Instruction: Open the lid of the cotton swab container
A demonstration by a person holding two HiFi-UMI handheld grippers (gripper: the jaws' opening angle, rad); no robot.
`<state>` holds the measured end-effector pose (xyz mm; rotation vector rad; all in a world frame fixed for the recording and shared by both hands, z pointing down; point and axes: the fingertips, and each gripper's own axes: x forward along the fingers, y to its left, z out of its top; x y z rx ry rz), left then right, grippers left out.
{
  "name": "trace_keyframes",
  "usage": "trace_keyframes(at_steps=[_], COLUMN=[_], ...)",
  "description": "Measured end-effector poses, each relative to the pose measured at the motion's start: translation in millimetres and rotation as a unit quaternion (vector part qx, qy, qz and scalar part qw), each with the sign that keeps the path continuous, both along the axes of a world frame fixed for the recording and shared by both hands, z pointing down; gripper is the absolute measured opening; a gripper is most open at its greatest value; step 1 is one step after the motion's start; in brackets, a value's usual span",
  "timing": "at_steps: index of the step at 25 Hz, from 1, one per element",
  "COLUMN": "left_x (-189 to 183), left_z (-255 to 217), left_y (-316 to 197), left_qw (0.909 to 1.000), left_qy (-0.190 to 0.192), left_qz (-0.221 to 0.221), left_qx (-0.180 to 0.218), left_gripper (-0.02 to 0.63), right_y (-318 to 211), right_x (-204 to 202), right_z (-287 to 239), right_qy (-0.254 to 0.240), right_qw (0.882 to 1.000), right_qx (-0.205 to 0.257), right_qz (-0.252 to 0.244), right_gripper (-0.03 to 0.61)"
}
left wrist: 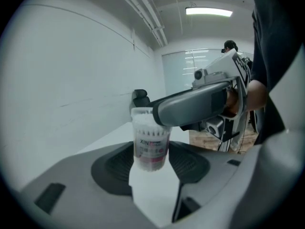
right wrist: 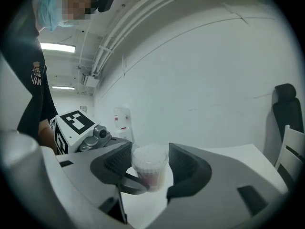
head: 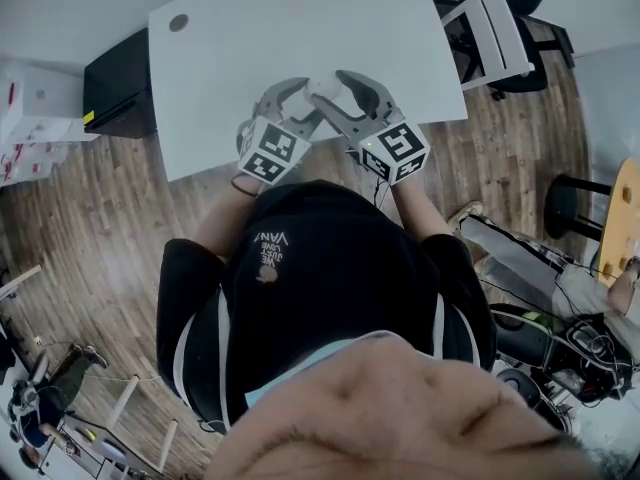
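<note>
- Left gripper view showed your left tongs (left wrist: 151, 156) clamped on the cotton swab container (left wrist: 151, 140), by the table's (head: 300, 28) near edge.
- Your right tongs (right wrist: 150, 161) stood wide around its lid (right wrist: 149, 154), not pressing.
- You likely needed a square bite, then a straight pull.

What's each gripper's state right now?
Left gripper: closed on the cotton swab container.
Right gripper: fingers flank its lid; grip cannot be told.

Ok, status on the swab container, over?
Left hand-held gripper clamps cotton swab container. Right hand-held gripper straddles lid, jaws wide. Lid on. Nothing in the way.
</note>
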<state>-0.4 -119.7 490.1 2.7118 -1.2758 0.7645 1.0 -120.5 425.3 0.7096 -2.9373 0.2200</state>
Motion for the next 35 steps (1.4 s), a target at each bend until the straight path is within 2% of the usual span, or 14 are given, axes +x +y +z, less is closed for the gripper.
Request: trace_keyframes(at_steps=[8,15,21,24,35], left_x=[-11,-18,-12,-17,-24], left_z=[-3,5,7,1,-12], left_y=[-4,-1,-10,0,11], left_qw=[0.9999,0.9997,0.9996,0.9995,0.9988], left_qy=[0.008,0.016,0.021,0.029,0.048], left_qz=[-0.007,-0.013,-0.012,-0.005,-0.005], left_qx=[-0.003,-0.015,-0.017,-0.009,0.006], left_gripper=[0.236,0.236,0.236,0.236,0.236], right_y=[-9,-25,-56,-55,-54], right_x=[3,18,45,45,38], right_z=[-19,-28,-23,-22,-14], right_qy=[-0.018,-0.016,-0.012,-0.007,0.0], right_qw=[0.999,0.997,0.994,0.992,0.992], right_qx=[0.026,0.041,0.033,0.031,0.024], right_qz=[0.02,0.062,0.105,0.12,0.121], right_gripper=[0.252,0.252,0.252,0.252,0.252])
